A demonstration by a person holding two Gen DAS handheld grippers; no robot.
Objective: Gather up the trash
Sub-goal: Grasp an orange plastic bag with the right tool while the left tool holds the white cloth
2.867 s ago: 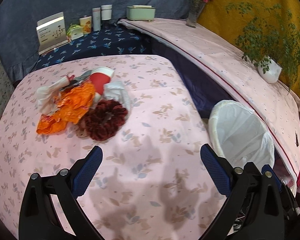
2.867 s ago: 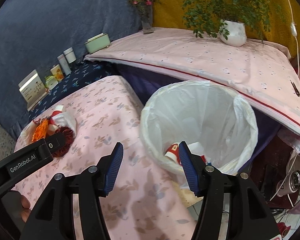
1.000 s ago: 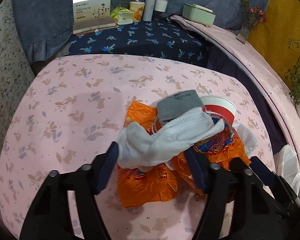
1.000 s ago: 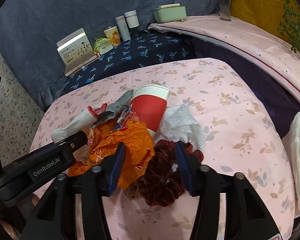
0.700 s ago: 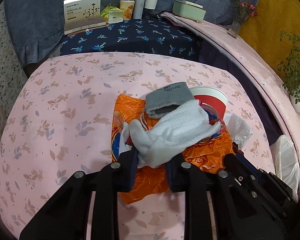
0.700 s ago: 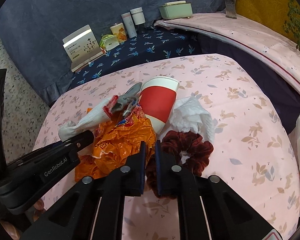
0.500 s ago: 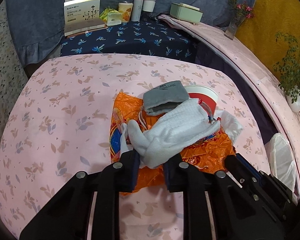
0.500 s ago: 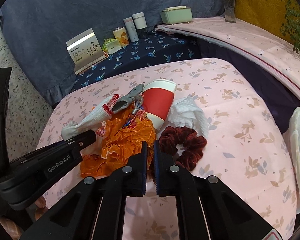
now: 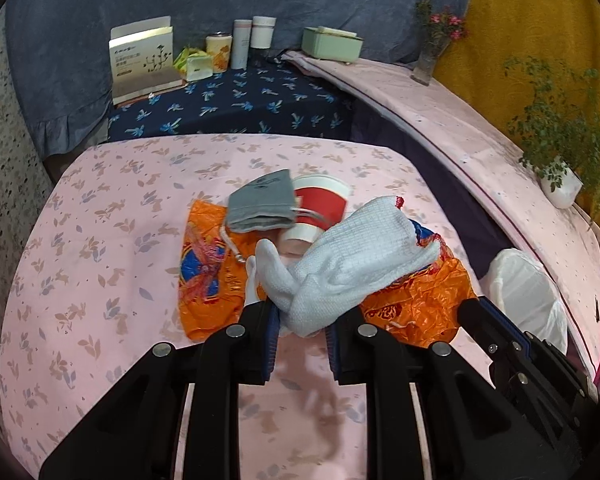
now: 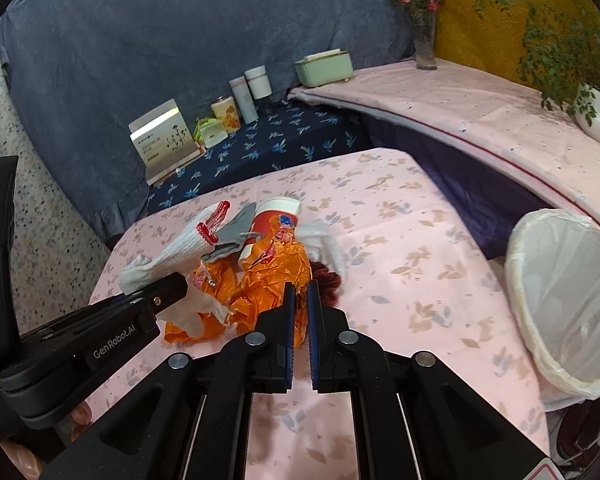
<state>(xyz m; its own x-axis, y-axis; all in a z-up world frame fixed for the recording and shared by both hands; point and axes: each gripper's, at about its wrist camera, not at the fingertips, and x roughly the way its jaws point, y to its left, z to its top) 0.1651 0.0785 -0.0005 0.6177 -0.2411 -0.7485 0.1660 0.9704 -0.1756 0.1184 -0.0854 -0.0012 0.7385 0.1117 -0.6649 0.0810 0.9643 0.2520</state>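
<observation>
My left gripper (image 9: pixel 300 316) is shut on a white knitted glove (image 9: pixel 352 264) and holds it lifted over the trash pile; the glove also shows in the right wrist view (image 10: pixel 180 248). My right gripper (image 10: pixel 298 304) is shut on an orange plastic wrapper (image 10: pixel 276 276) and lifts its edge. The orange wrapper (image 9: pixel 208 268) spreads on the pink tablecloth (image 9: pixel 100 240). A grey pouch (image 9: pixel 264 204) lies on a red-and-white paper cup (image 9: pixel 320 208). A dark red scrunchie (image 10: pixel 328 276) and white tissue (image 10: pixel 324 240) lie behind the wrapper.
A white-lined trash bin (image 10: pixel 560 300) stands off the table's right edge, also in the left wrist view (image 9: pixel 524 292). A box (image 9: pixel 144 64), cups (image 9: pixel 252 40) and a green container (image 9: pixel 332 44) stand on the far blue cloth. A potted plant (image 10: pixel 596 116) sits on the right ledge.
Both grippers came from the bin to the pile and closed. The left lifted the glove up and right. The right has raised the orange wrapper and drawn back.
</observation>
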